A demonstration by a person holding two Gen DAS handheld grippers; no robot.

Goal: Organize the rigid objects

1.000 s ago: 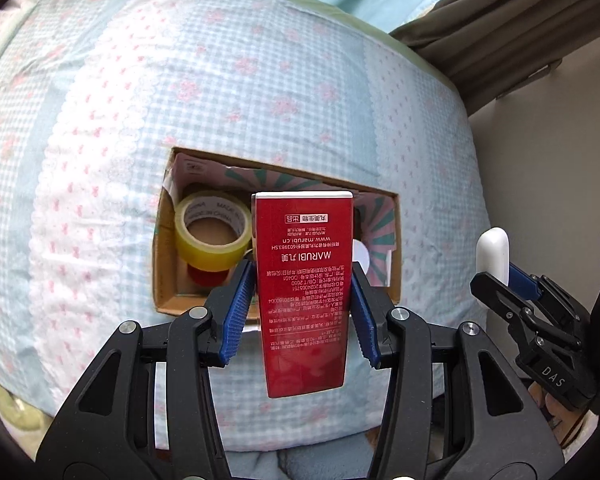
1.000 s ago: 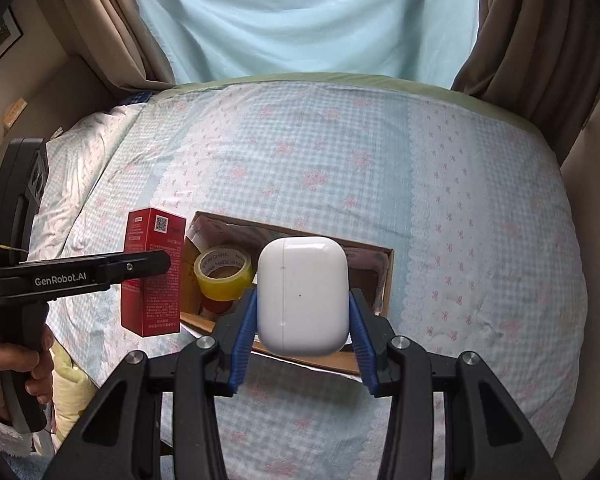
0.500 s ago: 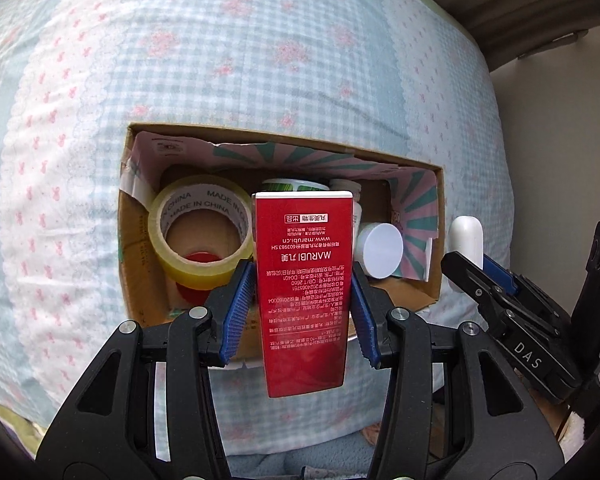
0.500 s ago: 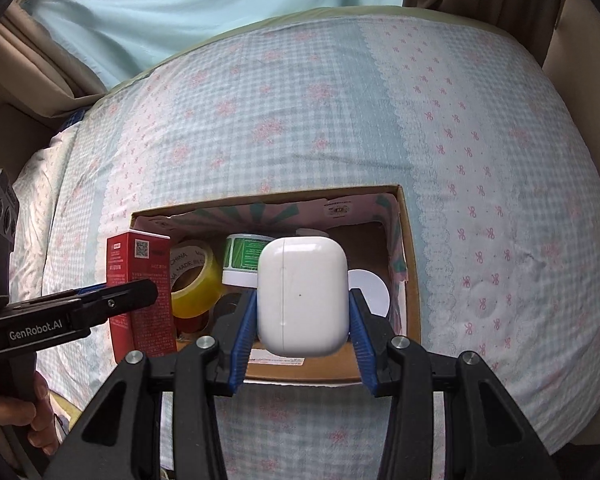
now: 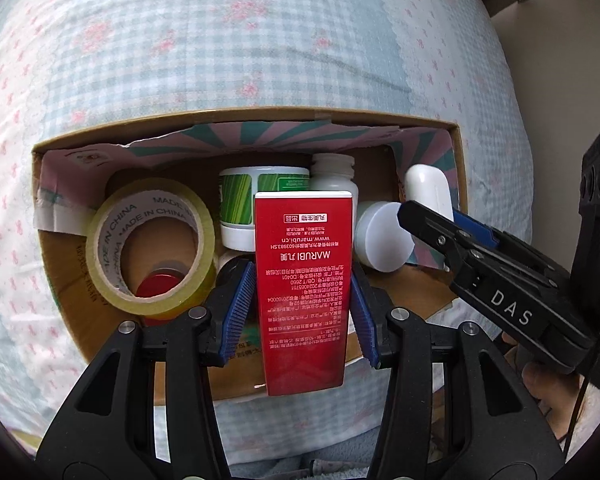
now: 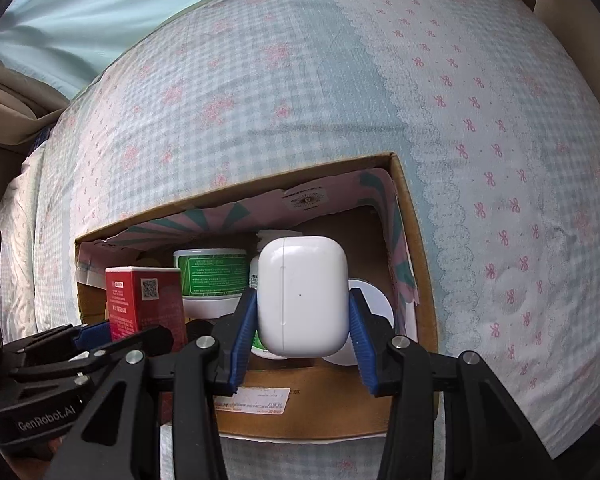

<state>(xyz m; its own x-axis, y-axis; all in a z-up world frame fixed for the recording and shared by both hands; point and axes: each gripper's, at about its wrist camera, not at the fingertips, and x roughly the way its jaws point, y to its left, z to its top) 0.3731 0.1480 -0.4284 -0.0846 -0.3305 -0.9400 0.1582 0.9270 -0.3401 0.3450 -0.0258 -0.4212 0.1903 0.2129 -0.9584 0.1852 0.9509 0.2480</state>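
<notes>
Red carton (image 5: pixel 305 280) is pinched upright between the pads of the left gripper (image 5: pixel 303 300), held over the middle of the cardboard box (image 5: pixel 462 184) that sits on the bedspread (image 5: pixel 220 40). White earbud case (image 6: pixel 302 296) is clamped likewise by the right gripper (image 6: pixel 302 320), over the box's right end. Inside, a tape roll (image 5: pixel 152 248), a green-labelled jar (image 5: pixel 260 204), a white bottle (image 5: pixel 334 172) and a round white lid (image 5: pixel 382 240) are already packed. The placing step is judged to be in hand. Next, each item is to be lowered into a free gap, the carton between tape and jar, the case near the lid, and only then released. Care is needed so that the two grippers, close together, are not knocked against each other.
</notes>
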